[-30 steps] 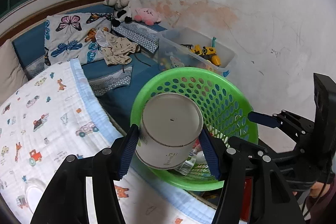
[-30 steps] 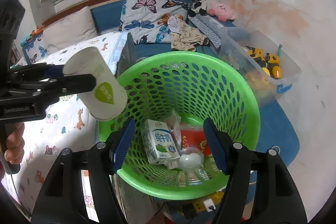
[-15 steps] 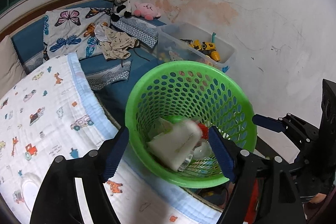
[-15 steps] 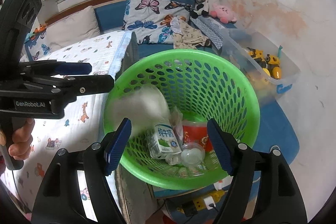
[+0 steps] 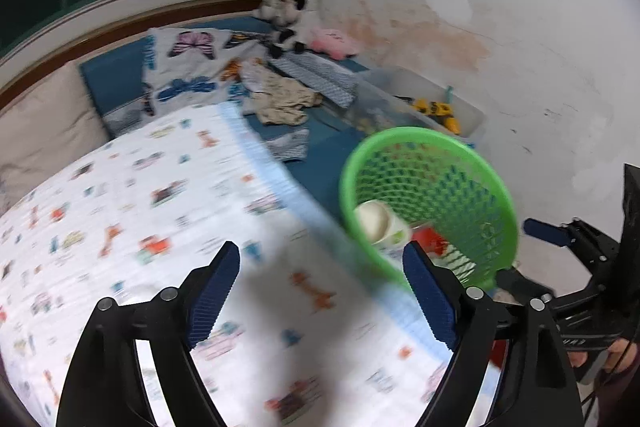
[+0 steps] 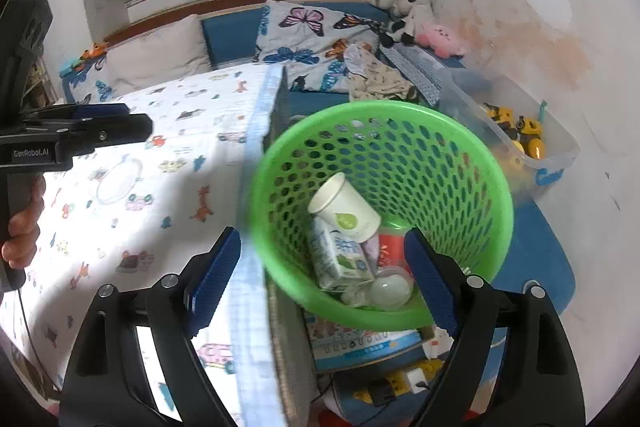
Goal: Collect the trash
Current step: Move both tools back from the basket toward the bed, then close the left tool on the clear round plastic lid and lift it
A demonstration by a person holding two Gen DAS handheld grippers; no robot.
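Left wrist view
Left tool (image 5: 320,291): its jaws are opening, blue pads wide apart, nothing between them; it hangs over the bed.
Bed blanket (image 5: 160,211): white, printed with small vehicles and animals, blurred by motion.
Basket (image 5: 488,187): green, perforated, to the right of the left tool, beside the bed's edge, mouth tipped toward the camera.
Paper cup (image 5: 380,223): inside the basket against its near-left wall; only the pale round end shows, so its long axis runs roughly toward the camera; which end this is cannot be told.
Right tool (image 5: 560,239): seen from the side at the right edge, beyond the basket, a person's fingers on its handle.
Background: butterfly pillow (image 5: 188,67), plush toys (image 5: 288,15) and a clear toy bin (image 5: 432,103) along the stained wall.

Right wrist view
Right tool (image 6: 322,285): its jaws are opening; the basket's near rim lies in the gap between the pads, which do not press on it.
Basket (image 6: 460,155): just beside the bed, its open mouth facing up and toward the camera.
Paper cup (image 6: 344,213): white with a green leaf mark, lying on its side atop the other trash; long axis slants from upper left to lower right, the open rim pointing upper left.
Milk carton (image 6: 340,259): under the cup, lying lengthwise, long axis toward the lower right.
Other trash: a clear round lid (image 6: 390,291) and a red wrapper (image 6: 390,251) at the bottom.
Left tool (image 6: 80,131): at the left, over the blanket, held by a hand (image 6: 24,231).
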